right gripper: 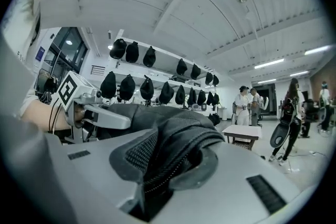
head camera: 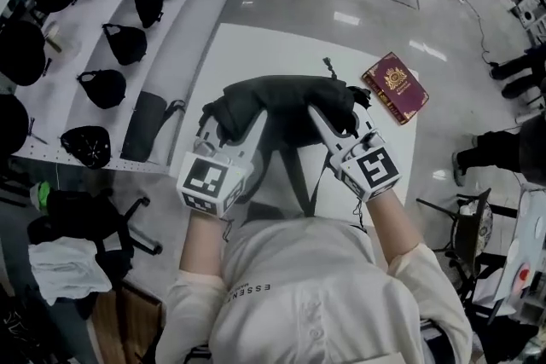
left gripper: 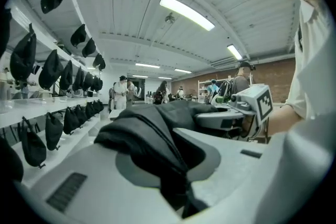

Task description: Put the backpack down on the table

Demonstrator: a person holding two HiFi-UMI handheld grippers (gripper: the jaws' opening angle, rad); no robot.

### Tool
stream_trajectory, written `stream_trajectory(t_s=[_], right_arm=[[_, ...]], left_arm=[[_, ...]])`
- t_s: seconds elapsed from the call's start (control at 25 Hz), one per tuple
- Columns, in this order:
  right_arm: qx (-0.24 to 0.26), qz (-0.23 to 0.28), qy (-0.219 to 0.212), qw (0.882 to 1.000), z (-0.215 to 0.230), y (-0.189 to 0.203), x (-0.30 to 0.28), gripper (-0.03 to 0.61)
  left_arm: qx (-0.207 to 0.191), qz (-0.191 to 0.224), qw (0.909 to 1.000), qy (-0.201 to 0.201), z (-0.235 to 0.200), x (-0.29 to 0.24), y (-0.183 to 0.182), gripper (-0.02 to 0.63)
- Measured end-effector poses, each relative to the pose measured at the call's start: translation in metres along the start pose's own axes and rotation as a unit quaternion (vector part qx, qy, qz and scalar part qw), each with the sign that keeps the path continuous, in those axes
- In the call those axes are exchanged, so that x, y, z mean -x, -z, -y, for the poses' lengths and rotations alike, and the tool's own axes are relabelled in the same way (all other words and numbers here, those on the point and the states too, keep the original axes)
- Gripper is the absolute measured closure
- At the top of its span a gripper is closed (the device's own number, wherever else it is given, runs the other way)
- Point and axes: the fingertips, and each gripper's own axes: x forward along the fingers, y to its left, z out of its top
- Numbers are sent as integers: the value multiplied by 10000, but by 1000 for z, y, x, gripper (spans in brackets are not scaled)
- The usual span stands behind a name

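Jaws clamping backpack (head camera: pixel 290 101), left gripper (head camera: pixel 235 128), right gripper (head camera: pixel 334 125), table (head camera: pixel 247 55) beneath

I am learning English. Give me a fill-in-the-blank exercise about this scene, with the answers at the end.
1. The left hand-held gripper and the right hand-held gripper are both shut on a black ___.
2. A dark red book lies on the white ___.
3. In the head view, the book lies to the ___ of that load.
Missing words: backpack; table; right.
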Motion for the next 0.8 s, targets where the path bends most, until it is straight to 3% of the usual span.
stream_trajectory(t_s=[0.52,0.8], right_arm=[[196,-468,876,9949,88,10,-87,485],[325,-373,1122,9924,120,20,-121,485]], left_arm=[[-15,242,9961,847,-91,-106,-9,546],[-39,452,9927,1117,-121,-149,0,546]])
